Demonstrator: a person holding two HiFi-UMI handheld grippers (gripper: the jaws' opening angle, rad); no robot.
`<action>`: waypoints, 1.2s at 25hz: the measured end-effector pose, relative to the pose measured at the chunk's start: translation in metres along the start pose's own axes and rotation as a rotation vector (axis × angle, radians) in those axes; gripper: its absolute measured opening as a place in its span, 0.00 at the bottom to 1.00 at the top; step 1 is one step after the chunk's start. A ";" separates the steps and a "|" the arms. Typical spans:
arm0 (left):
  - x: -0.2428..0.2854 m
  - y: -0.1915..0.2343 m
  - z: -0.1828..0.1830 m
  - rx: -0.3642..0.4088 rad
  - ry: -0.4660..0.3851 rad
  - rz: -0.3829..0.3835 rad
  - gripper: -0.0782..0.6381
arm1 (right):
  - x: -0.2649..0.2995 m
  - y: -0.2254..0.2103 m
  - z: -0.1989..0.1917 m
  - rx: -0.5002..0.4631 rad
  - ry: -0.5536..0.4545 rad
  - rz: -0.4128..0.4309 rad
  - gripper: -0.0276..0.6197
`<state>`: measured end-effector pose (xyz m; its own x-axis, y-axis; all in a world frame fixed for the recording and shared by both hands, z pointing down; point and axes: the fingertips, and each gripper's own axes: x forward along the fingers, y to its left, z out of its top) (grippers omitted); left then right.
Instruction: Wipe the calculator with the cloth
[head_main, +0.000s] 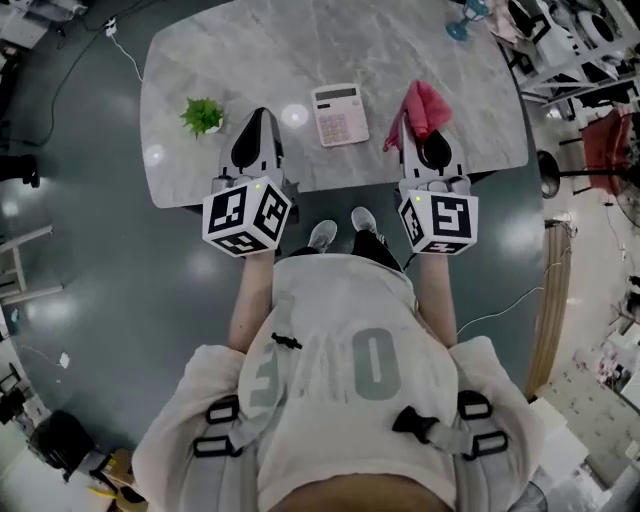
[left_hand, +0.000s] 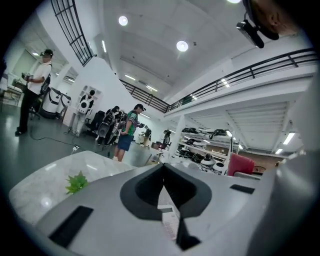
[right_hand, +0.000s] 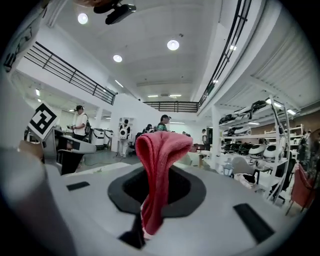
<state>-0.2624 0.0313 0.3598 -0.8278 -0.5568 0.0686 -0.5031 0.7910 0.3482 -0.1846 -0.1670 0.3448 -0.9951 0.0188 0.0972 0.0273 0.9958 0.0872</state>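
Note:
A white calculator (head_main: 339, 114) with pink keys lies near the front edge of the grey marble table (head_main: 420, 40). My left gripper (head_main: 257, 125) hovers over the table's front left, to the calculator's left, jaws shut with nothing in them; through the slit of the left gripper (left_hand: 164, 181) a strip of the calculator (left_hand: 170, 216) shows. My right gripper (head_main: 427, 128) is to the calculator's right, shut on a red cloth (head_main: 424, 108) that bunches up beyond its tips. In the right gripper view the cloth (right_hand: 157, 170) stands folded between the jaws of the right gripper (right_hand: 155, 175).
A small green plant (head_main: 203, 116) stands on the table left of my left gripper, and the plant (left_hand: 76, 182) also shows in the left gripper view. A blue stand (head_main: 462, 24) is at the table's far right. People (left_hand: 127, 131) and shelves fill the room beyond.

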 end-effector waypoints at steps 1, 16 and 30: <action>-0.001 0.003 0.001 0.000 -0.009 0.024 0.14 | 0.008 0.001 0.000 -0.002 0.001 0.027 0.13; 0.000 -0.003 0.024 0.031 -0.137 0.261 0.14 | 0.054 -0.017 0.005 0.023 -0.019 0.268 0.13; 0.011 -0.012 0.011 0.044 -0.101 0.271 0.14 | 0.056 -0.031 -0.005 0.045 -0.006 0.288 0.13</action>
<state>-0.2685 0.0183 0.3460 -0.9529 -0.2974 0.0598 -0.2686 0.9189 0.2890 -0.2407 -0.1975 0.3529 -0.9476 0.3015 0.1060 0.3044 0.9525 0.0125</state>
